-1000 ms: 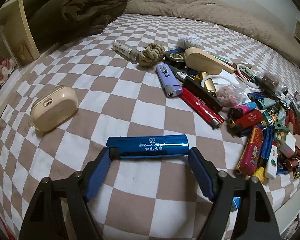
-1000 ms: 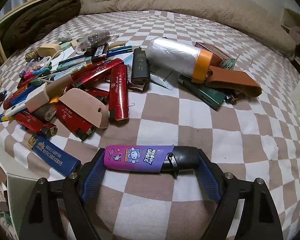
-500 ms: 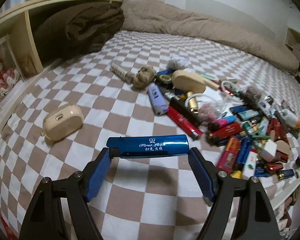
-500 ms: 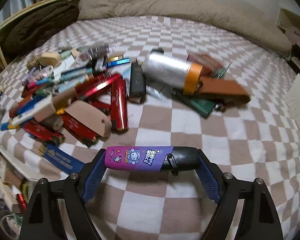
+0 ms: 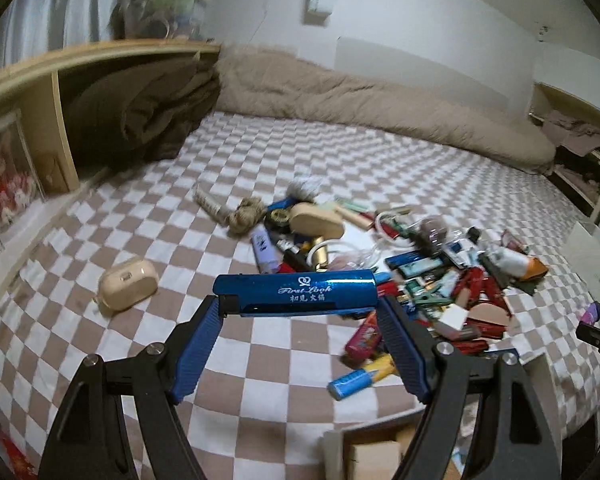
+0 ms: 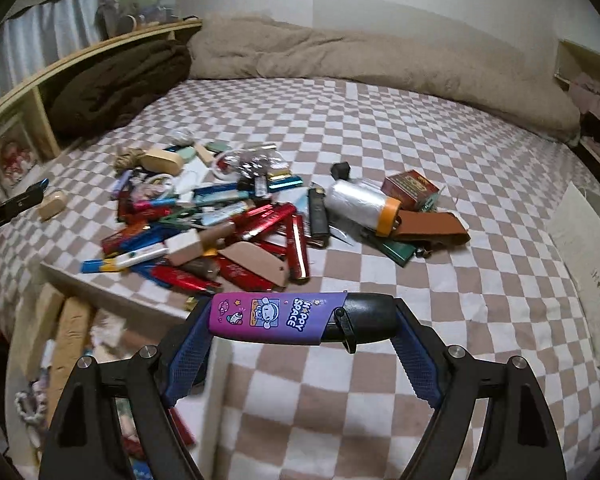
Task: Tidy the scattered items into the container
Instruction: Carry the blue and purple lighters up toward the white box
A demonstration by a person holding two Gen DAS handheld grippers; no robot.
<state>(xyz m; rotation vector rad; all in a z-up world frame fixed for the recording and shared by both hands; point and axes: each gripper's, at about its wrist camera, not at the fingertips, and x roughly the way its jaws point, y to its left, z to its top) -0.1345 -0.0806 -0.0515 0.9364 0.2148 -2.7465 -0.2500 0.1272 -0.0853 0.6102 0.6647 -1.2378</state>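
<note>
The blue lighter (image 5: 296,289) looks like glossy metal, its sheen mirror-like. The purple lighter (image 6: 276,318) has a smooth printed skin and a matt black plastic cap. The fingers (image 5: 196,344) carry ribbed blue rubbery pads. The bed (image 5: 260,160) wears matt checked cloth; the shelf (image 5: 56,120) is pale wood.

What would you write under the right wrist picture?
Right gripper holds a purple lighter crosswise above the checkered bed.
</note>
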